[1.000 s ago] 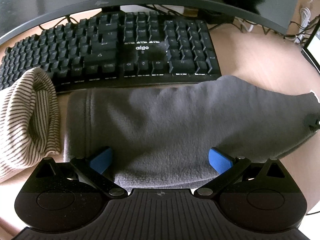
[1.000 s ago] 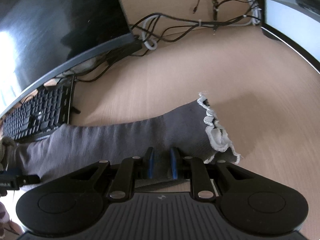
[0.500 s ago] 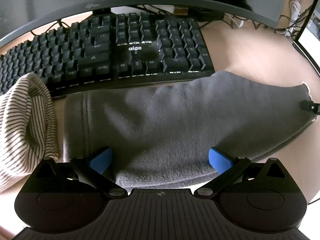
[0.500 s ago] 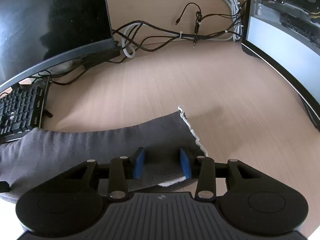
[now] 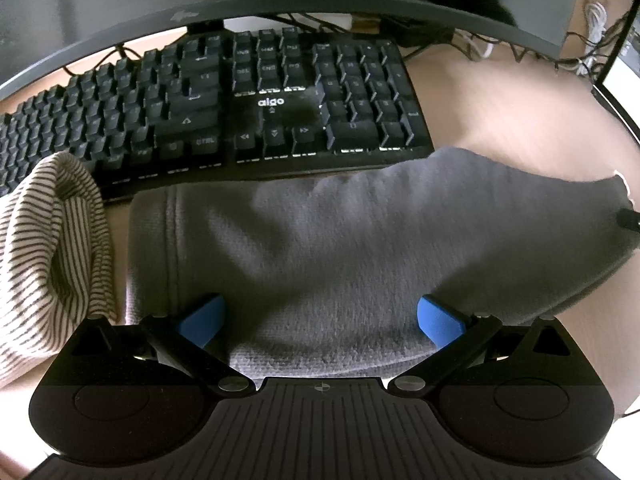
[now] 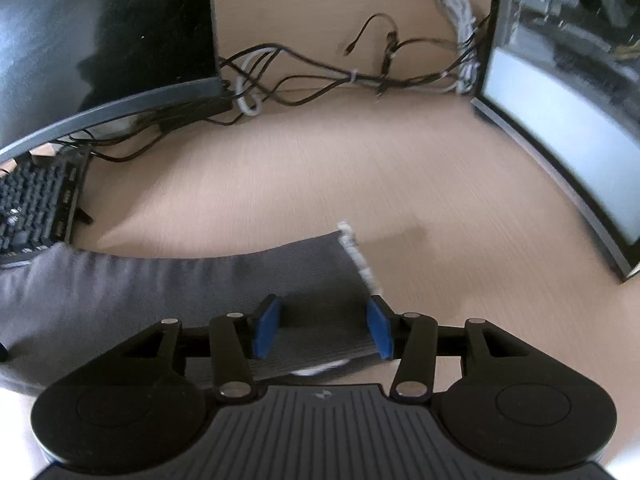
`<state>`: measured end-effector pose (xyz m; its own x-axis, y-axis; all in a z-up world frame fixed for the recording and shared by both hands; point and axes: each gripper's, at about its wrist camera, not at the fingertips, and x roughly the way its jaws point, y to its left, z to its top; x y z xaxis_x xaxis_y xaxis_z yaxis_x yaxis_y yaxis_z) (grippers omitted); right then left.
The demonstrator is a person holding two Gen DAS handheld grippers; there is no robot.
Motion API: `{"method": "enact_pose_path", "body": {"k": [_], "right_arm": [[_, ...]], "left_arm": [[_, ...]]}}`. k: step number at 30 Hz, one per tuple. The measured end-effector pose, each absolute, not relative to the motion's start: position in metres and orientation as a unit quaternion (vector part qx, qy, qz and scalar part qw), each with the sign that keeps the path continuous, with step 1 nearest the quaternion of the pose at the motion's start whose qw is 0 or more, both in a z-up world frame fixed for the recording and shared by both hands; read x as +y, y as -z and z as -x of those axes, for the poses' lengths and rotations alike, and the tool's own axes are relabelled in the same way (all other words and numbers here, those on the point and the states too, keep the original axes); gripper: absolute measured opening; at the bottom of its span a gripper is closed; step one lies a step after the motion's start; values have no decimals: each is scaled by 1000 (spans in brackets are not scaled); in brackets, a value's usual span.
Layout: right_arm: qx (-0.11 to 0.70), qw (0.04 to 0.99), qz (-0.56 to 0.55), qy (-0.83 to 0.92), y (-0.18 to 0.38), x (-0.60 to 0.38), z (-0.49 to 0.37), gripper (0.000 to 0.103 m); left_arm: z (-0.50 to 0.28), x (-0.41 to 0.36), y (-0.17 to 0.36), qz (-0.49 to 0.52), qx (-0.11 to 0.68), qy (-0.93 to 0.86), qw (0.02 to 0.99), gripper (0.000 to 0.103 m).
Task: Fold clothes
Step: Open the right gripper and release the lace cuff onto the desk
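A long grey knit garment (image 5: 340,240) lies flat on the wooden desk in front of the keyboard. Its white-trimmed end (image 6: 360,260) points to the right. My left gripper (image 5: 322,320) is open wide, low over the garment's left part, with its blue pads apart from the cloth's sides. My right gripper (image 6: 323,330) sits at the trimmed end with its jaws opening. The grey garment (image 6: 200,280) lies between the blue pads, which do not press on it. A striped beige garment (image 5: 52,248) is bunched at the left.
A black keyboard (image 5: 224,108) lies just behind the grey garment under a curved monitor (image 5: 280,4). A tangle of cables (image 6: 340,76) runs along the back. A second screen (image 6: 560,152) stands at the right. Bare desk (image 6: 320,168) stretches beyond the trimmed end.
My right gripper went from shut on the garment's trimmed end to open, and that end now lies flat. The right view tilted. The left gripper stayed put.
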<state>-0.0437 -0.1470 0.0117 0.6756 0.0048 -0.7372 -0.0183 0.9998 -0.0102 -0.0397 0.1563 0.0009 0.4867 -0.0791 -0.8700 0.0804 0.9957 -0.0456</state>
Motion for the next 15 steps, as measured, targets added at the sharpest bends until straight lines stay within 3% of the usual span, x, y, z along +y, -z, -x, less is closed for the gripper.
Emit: {"method": "enact_pose_path", "body": {"k": [6,15], "right_arm": [[404,912,-72,-4,-24,-193,42,47],[440,879,-163,-82,-7,-236,27,47]], "left_arm": [[40,148,-11,53,492,44,868,103],[35,41,-44,53,473,93,874,103]]}}
